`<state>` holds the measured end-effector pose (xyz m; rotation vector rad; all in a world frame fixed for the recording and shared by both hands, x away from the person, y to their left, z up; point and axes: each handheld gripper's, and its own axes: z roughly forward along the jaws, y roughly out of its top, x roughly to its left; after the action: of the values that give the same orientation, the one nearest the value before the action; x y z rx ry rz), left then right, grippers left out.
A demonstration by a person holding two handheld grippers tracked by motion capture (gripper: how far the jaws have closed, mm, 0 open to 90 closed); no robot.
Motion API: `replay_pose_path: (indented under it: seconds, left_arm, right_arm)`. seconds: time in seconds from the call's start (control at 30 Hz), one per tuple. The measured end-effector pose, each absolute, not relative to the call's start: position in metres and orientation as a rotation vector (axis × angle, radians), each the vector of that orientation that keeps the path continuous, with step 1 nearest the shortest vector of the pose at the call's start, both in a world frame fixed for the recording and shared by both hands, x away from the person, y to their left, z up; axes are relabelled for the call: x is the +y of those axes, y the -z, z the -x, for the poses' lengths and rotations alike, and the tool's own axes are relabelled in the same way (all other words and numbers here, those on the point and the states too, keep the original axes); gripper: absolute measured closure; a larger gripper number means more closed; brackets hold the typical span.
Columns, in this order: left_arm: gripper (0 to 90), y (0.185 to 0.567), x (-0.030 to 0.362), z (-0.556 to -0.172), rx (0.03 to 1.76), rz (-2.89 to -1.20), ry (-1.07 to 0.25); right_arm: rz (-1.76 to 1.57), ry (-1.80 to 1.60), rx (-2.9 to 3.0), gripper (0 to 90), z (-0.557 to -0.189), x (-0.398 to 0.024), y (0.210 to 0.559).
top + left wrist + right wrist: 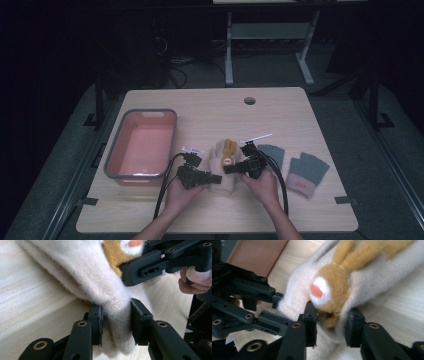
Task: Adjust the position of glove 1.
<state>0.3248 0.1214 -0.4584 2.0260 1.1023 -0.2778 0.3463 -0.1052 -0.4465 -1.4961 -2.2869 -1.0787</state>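
- Two grippers on one item: left gripper [216, 178] and right gripper [229, 169] both work the cream knitted glove [223, 167], lower centre of the high view, on the tabletop [210, 107].
- Left gripper view: jaws clamped on a fold of the cream knit near its cuff end; fabric bunched tight between the pads.
- Right gripper view: jaws closed around the brown plush animal patch [332, 287] sewn on the glove, cream fabric pinched with it.
- Glove lies on the wood, just right of the pink bin [141, 145], apart from it.
- Progress, as a judgement: grasp made with both grippers, glove not yet lifted or moved. Bin looks empty, so nothing sorted yet if the bin is the goal.
- Count: one cream glove; two grey fingerless gloves to its right, one [272, 152] near the right hand, the other with a pink cuff [306, 172] farther right; one bin; two grippers.
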Motion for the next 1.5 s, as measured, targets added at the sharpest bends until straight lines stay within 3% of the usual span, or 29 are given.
replay_pose_path:
  seconds: [0.03, 0.3, 0.47, 0.73, 0.8, 0.83, 1.0, 1.5]
  left_arm:
    - [65.2, 0.459, 0.122, -0.325, 1.113, -2.030, 0.268]
    - [52.8, 0.459, 0.125, -0.321, 1.160, -2.001, 0.276]
    - [57.5, 0.462, 0.126, -0.321, 1.172, -1.998, 0.288]
    - [61.5, 0.466, 0.124, -0.324, 1.185, -1.994, 0.322]
    - [64.2, 0.467, 0.124, -0.325, 1.185, -1.983, 0.330]
    - [65.3, 0.467, 0.124, -0.326, 1.184, -1.977, 0.339]
    - [68.3, 0.467, 0.125, -0.327, 1.175, -1.965, 0.352]
    - [68.6, 0.444, 0.127, -0.328, 1.142, -1.922, 0.337]
  right_arm:
    - [1.520, 1.063, -2.270, 58.2, -0.348, -0.106, 0.450]
    - [1.548, 1.069, -2.213, 48.5, -0.348, -0.110, 0.451]
    - [1.557, 1.029, -2.195, 43.4, -0.343, -0.113, 0.453]
    - [1.562, 1.026, -2.207, 55.0, -0.339, -0.108, 0.461]
    - [1.558, 1.032, -2.201, 60.1, -0.340, -0.106, 0.463]
    - [1.540, 1.053, -2.175, 67.6, -0.341, -0.107, 0.466]
    - [1.509, 1.086, -2.218, 78.3, -0.341, -0.105, 0.460]
    - [1.497, 1.155, -2.244, 79.7, -0.339, -0.109, 0.435]
